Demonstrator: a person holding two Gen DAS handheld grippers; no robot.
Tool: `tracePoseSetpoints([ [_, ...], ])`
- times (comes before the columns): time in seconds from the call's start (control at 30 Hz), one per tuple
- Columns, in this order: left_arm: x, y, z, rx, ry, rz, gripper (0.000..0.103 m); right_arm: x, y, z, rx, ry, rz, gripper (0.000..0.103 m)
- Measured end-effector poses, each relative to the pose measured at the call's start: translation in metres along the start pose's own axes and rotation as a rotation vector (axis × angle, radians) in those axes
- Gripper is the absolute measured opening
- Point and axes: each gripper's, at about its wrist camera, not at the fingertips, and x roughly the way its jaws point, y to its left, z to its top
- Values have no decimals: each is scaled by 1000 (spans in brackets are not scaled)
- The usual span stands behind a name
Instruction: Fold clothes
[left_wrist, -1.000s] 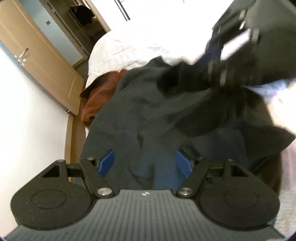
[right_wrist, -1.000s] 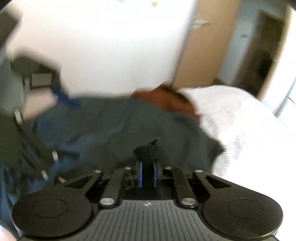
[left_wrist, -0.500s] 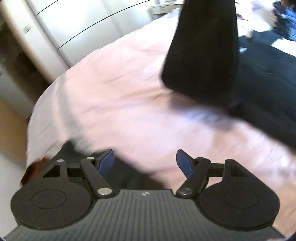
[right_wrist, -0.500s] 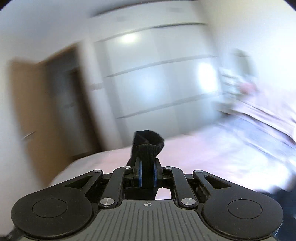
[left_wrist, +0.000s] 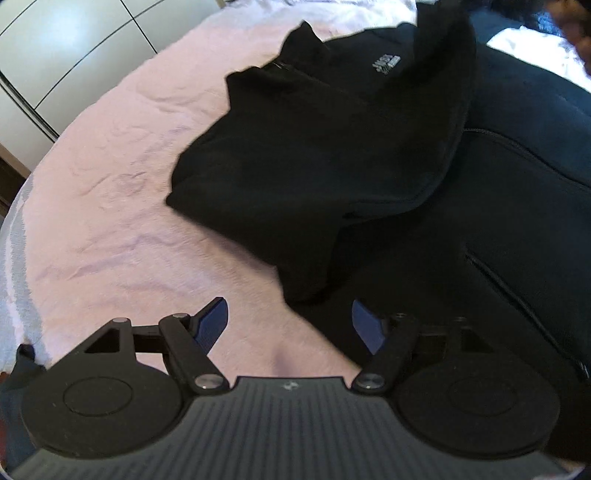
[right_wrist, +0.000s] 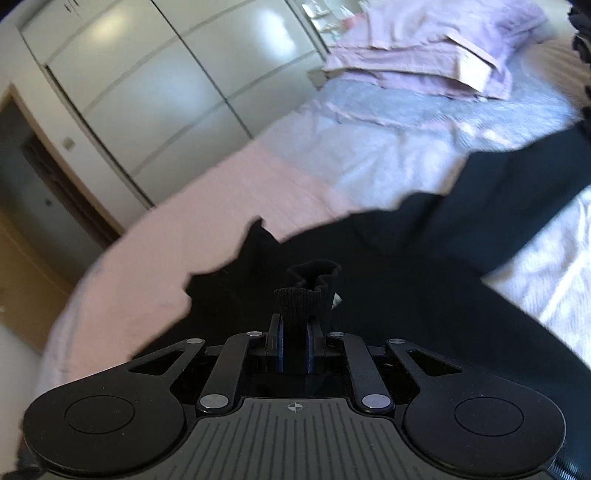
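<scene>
Right gripper (right_wrist: 294, 345) is clamped tight on a ribbed black cuff (right_wrist: 308, 291) that sticks up at twelve o'clock. Left gripper (left_wrist: 290, 326) gapes wide with nothing between its jaws. From it, the black fleece jacket (left_wrist: 325, 147) lies on the pink bedspread (left_wrist: 122, 192), running from one toward eleven o'clock, its nearest corner just past the right fingertip (left_wrist: 364, 325); the left hand probably takes that corner.

A black jacket (left_wrist: 325, 147) lay crumpled on the bed (left_wrist: 110, 192), collar toward the wardrobe, a small pale logo on its chest. A darker garment (left_wrist: 517, 221) lay beside and partly under it, farther from the bed's edge.
</scene>
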Motion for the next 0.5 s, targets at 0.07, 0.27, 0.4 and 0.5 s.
tracePoseSetpoints([
  [0.07, 14, -1, 6, -42, 11, 11, 71, -5, -8, 3, 8, -5, -7, 10],
  [0.27, 46, 6, 10, -197, 49, 142, 57, -24, -32, -15, 26, 59, -85, 10],
  [0.4, 44, 19, -2, -289, 66, 203, 56, -31, -41, -30, -1, 109, -123, 10],
  [0.5, 48, 24, -6, -316, 105, 170, 56, -26, -42, -41, -38, 164, -146, 10],
])
